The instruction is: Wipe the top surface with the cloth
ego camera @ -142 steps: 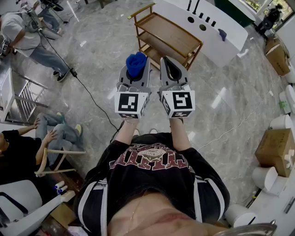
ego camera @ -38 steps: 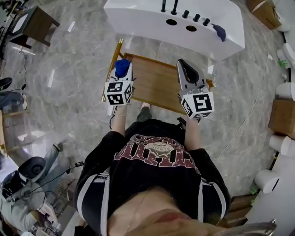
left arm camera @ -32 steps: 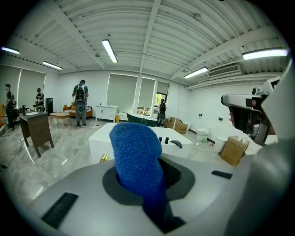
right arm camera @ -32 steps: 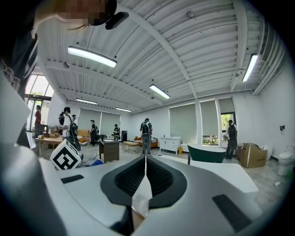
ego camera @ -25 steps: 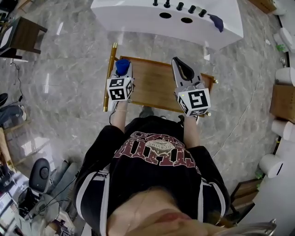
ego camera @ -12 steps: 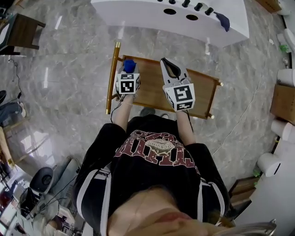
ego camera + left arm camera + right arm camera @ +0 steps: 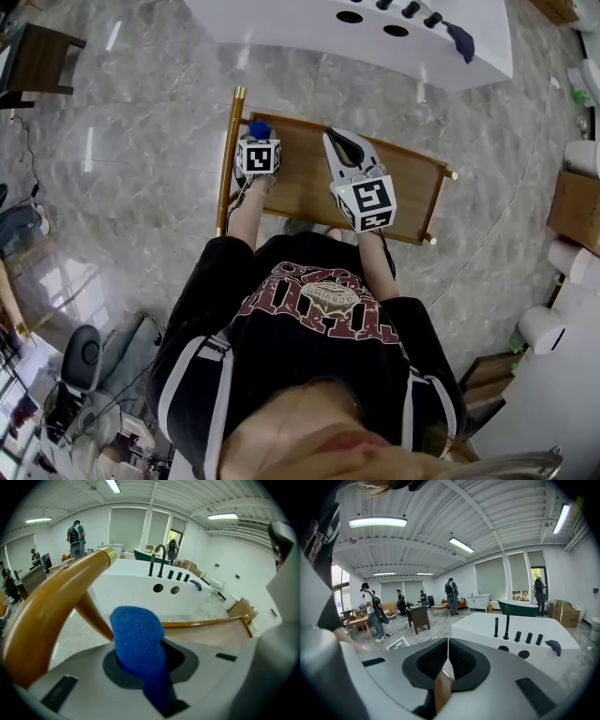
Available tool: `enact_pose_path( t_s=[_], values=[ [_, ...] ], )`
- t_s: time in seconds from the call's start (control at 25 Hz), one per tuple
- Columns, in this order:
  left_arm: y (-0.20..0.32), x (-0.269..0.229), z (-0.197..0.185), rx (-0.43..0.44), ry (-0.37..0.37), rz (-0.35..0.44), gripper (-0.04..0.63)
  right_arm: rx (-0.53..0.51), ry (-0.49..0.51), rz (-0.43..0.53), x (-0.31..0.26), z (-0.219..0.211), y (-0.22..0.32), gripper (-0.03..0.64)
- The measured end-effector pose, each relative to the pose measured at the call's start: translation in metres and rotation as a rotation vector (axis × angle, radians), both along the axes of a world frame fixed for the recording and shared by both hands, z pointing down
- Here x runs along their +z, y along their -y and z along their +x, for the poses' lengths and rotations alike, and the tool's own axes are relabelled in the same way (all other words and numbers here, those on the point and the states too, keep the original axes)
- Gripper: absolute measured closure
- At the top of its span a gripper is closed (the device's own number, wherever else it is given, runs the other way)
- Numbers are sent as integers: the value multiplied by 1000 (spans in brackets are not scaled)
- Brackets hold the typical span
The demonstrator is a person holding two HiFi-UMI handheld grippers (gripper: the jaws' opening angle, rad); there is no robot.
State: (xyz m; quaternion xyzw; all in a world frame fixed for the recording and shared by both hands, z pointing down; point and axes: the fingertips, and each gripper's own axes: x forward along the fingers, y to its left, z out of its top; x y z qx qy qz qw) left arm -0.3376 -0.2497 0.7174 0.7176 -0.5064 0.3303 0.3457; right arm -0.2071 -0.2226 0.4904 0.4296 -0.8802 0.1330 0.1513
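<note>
The left gripper (image 7: 257, 142) clamped the cloth (image 7: 259, 128) over the cart top's (image 7: 412, 187) ten o'clock corner. The right gripper (image 7: 342, 142), jaws together and empty, hovered at the left's three o'clock.

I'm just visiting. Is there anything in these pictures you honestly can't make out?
- Whether the blue cloth touches the wooden top: in the head view the left gripper covers the spot; in the left gripper view the cloth itself blocks it.
- The wood beneath the right gripper: covered in the head view.
- Dust or stains on the top: too small anywhere.
- The dark object on the white tub: too small to name.
</note>
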Motion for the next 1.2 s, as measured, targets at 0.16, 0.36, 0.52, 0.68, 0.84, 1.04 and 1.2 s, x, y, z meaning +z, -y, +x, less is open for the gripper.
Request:
enact_pose_path(
  t_s=[0.16, 0.36, 0.52, 0.68, 0.84, 1.04, 1.2],
  values=[
    [2, 14, -1, -16, -27, -22, 444, 5, 20, -23, 5, 4, 2, 598],
    [3, 24, 2, -5, -56, -44, 370, 12, 22, -52, 13, 8, 5, 598],
    [-2, 14, -5, -16, -4, 1, 367, 13, 50, -57, 12, 8, 5, 598],
    [-14, 10, -12, -71, 26, 17, 367, 10, 62, -53, 12, 7, 3, 598],
    [-20, 18, -18, -82, 47, 8, 416, 8, 45, -44, 12, 8, 0, 598],
    [-16, 22, -16, -77, 84, -8, 476, 31, 10, -48, 19, 25, -2, 598],
    [-15, 26, -10, -66, 117, -11, 488, 48, -4, -71, 28, 47, -8, 598]
  ],
)
